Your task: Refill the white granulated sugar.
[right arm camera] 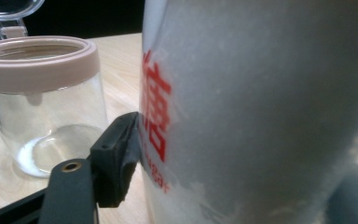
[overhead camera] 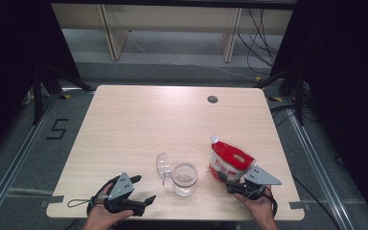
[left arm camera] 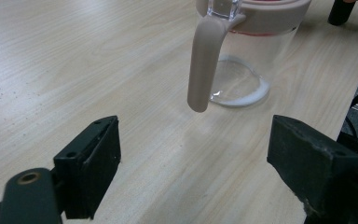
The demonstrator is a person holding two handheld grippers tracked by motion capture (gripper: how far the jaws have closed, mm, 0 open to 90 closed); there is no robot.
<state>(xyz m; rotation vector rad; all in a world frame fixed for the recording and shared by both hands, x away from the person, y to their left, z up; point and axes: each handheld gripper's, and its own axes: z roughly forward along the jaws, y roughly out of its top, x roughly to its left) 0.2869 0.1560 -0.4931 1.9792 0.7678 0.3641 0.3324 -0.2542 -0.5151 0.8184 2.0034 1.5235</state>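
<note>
A red and white sugar bag [overhead camera: 230, 163] stands tilted on the wooden table [overhead camera: 148, 115] at the front right. My right gripper [overhead camera: 231, 184] is shut on its lower part. In the right gripper view one black pad [right arm camera: 119, 149] presses the bag [right arm camera: 261, 112], and the other jaw is hidden behind it. A clear glass jar [overhead camera: 185, 179] with a beige rim stands left of the bag, its clear lid [overhead camera: 163, 166] flipped back. My left gripper [overhead camera: 144, 189] lies at the front left, open and with nothing between its jaws [left arm camera: 193, 163], pointing at the jar [left arm camera: 256, 56] and its hanging beige handle [left arm camera: 205, 65].
A round cable hole [overhead camera: 212, 99] sits near the table's far right edge. Wooden shelving [overhead camera: 172, 28] and loose cables [overhead camera: 261, 38] stand beyond the table. Dark curtains flank both sides. The table's front edge runs just under both hands.
</note>
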